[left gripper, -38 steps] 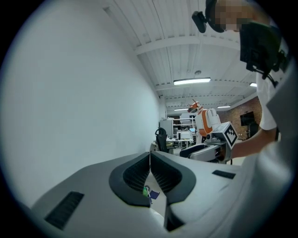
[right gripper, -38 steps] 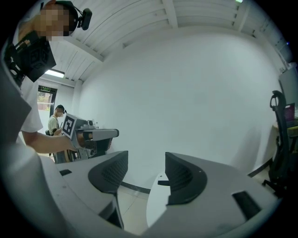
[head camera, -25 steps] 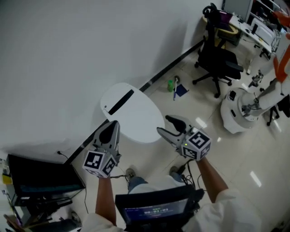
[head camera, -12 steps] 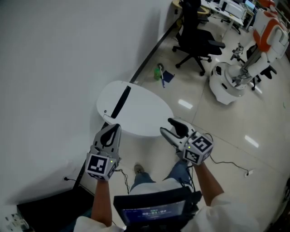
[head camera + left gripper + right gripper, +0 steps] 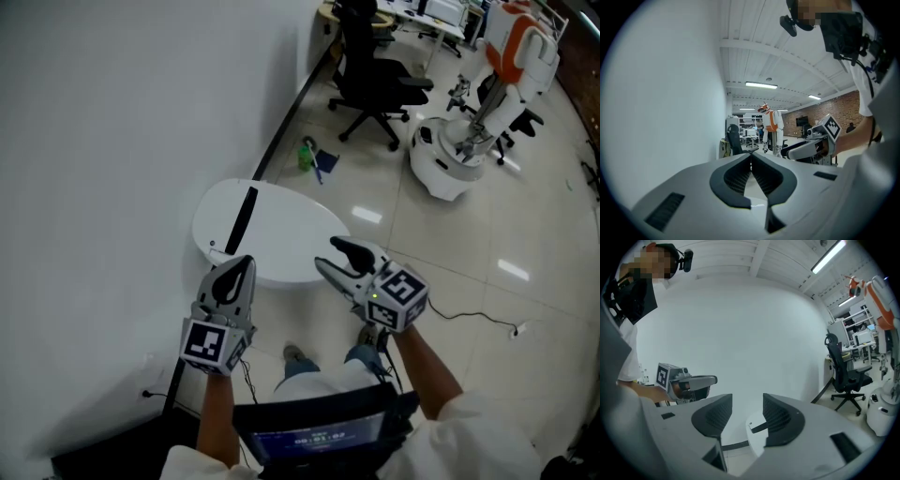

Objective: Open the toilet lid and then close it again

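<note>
Glossy tiled floor [image 5: 441, 281] beside white wall [image 5: 112, 141], closed toilet lid [image 5: 272, 234] centre-left; left gripper [image 5: 236, 270] pinched together, right gripper [image 5: 330, 257] partly apart (just narrowed, nothing between), both near it; likely risk: slipping off smooth plastic, dropping lid.

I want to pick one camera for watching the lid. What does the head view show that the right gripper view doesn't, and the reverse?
Only the head view: the green bottle and the right gripper seen from outside. Only the right gripper view: the ceiling light, and that gripper's jaws apart with nothing between them, having just been closing. Both: the closed toilet lid, the left gripper and the office chair.
</note>
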### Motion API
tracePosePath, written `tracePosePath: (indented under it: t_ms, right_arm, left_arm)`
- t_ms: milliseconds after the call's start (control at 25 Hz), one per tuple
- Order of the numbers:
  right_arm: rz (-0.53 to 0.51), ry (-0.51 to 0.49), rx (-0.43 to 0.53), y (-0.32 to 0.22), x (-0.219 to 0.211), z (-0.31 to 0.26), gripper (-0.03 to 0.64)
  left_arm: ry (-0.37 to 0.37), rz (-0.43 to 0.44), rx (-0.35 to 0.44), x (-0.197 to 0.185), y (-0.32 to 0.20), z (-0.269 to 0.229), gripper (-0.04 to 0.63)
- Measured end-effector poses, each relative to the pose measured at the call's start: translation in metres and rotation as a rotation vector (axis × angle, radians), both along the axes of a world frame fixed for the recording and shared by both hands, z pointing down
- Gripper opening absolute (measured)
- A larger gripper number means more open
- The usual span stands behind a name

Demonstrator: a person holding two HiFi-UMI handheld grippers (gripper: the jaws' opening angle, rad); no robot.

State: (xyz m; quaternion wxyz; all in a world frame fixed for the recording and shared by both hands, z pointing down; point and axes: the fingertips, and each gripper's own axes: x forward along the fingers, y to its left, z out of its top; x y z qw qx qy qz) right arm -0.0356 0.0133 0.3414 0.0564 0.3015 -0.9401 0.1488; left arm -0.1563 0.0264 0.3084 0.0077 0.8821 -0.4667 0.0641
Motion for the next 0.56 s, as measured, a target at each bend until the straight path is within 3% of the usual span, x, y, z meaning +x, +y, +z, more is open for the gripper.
tracePosePath:
  t_ms: [120, 360, 560]
  right_arm:
    - [-0.005, 0.014, 0.000, 0.001, 0.013, 0.003, 0.212]
    - [0.009, 0.027, 0.000, 0.000, 0.042, 0.003, 0.212]
    - [-0.016, 0.029, 0.016, -0.003, 0.051, 0.005, 0.212]
  left_arm:
    - [0.000, 0.000, -0.018, 0.012, 0.002, 0.003, 0.002]
    - [0.006, 0.015, 0.039, 0.039, 0.003, -0.007, 0.002]
    - [0.008, 0.025, 0.013, 0.057, 0.005, -0.002, 0.002]
